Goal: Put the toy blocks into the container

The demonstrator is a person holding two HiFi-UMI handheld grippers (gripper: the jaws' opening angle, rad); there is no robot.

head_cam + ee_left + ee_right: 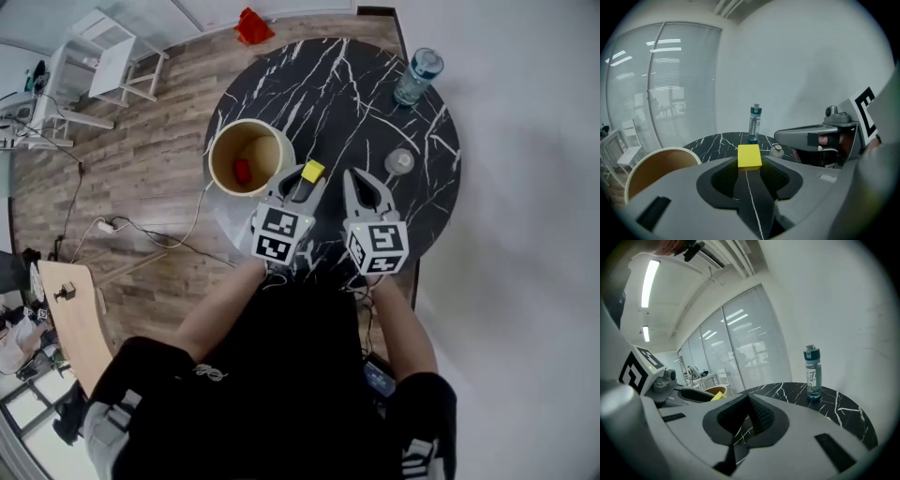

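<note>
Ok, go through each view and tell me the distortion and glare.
Head view: wide-angle bend, round table evenly lit, little glare. Left gripper view: black fisheye corners, yellow block sharp. Right gripper view: same dark corners, ceiling light strip blown out.

Bright, even ceiling light, soft shadows, sharp focus, fisheye-curved edges

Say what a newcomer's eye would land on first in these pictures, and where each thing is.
The yellow block stands out first, pinched between the jaws of the left hand-held gripper above the black marble table. Beside it, at the table's left edge in the head view, stands a round container with a red block inside. A water bottle stands at the far edge.
</note>
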